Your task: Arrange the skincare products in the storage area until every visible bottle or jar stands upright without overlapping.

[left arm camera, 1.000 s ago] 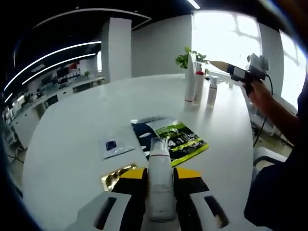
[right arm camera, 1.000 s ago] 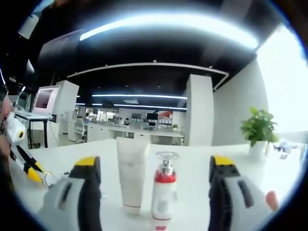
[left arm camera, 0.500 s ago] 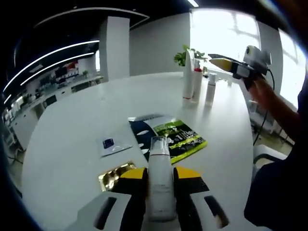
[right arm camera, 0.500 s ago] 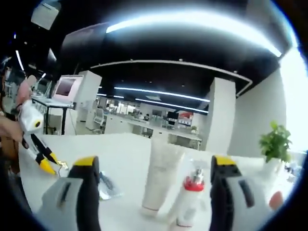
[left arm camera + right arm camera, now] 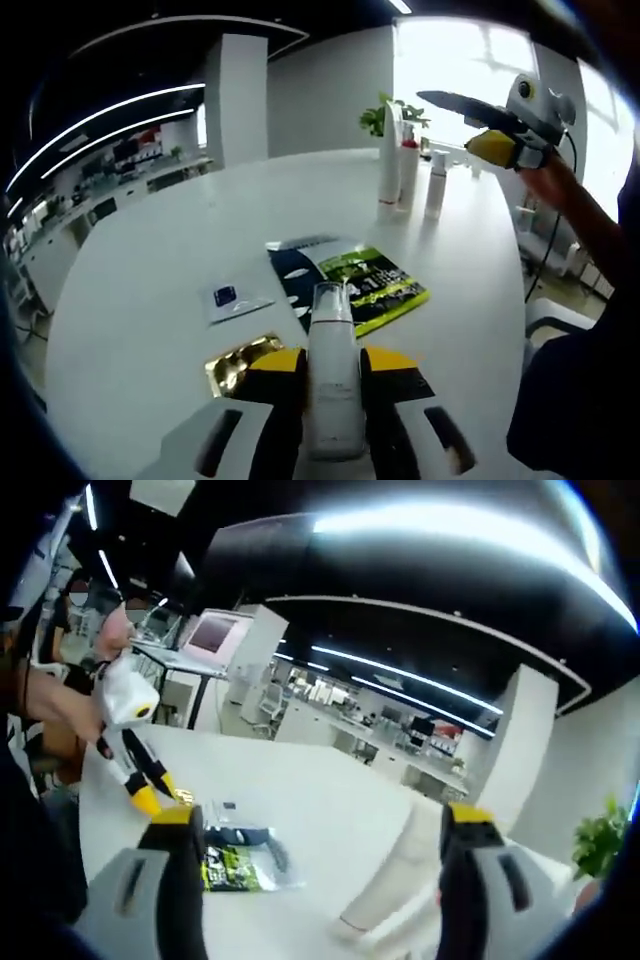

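Note:
My left gripper (image 5: 333, 362) is shut on a white bottle with a clear cap (image 5: 333, 395), held low over the white table (image 5: 150, 260). At the far end a white tube (image 5: 388, 165), a red-collared pump bottle (image 5: 409, 175) and a small white bottle (image 5: 436, 187) stand upright side by side. My right gripper (image 5: 468, 122) hangs open above and right of them, held by a hand. In the right gripper view its jaws (image 5: 322, 820) stand wide apart with nothing between them; the white tube (image 5: 400, 880) leans across the view below them, and the left gripper (image 5: 148, 798) shows at the left.
Flat sachets lie mid-table: a green and black one (image 5: 365, 285), a small white one with a blue square (image 5: 237, 300) and a gold one (image 5: 238, 363). A potted plant (image 5: 385, 112) stands behind the bottles. A person's arm and dark clothes line the right edge.
The right gripper has lifted up and back from the standing bottles, and its view has swung toward the left gripper and the sachets. The left gripper keeps hold of its bottle, barely moving.

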Tool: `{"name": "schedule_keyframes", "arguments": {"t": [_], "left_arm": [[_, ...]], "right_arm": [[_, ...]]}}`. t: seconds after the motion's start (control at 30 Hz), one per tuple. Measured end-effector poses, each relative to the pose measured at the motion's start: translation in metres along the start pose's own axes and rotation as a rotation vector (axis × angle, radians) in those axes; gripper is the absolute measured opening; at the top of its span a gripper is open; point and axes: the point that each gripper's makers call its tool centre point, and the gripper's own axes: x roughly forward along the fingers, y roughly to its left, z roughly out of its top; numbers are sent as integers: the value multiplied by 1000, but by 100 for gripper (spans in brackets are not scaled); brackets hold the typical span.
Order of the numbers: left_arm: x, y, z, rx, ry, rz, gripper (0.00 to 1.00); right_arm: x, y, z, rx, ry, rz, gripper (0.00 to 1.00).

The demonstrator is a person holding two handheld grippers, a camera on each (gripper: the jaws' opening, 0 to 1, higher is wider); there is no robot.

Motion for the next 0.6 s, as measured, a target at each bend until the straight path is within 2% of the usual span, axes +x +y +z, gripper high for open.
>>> {"name": "schedule_keyframes", "arguments": {"t": [0.43,0.47,0.6], "left_arm": [[-1,-1,-3,3,4,0,21],[-1,-1,-3,3,4,0,21],[-1,-2,-4,10,8,0,21]], "right_arm": [[16,39,-7,-98,78,166,99],[18,47,-9,-103,91,206,99],[21,64,-13,-154,125,289,99]]}}
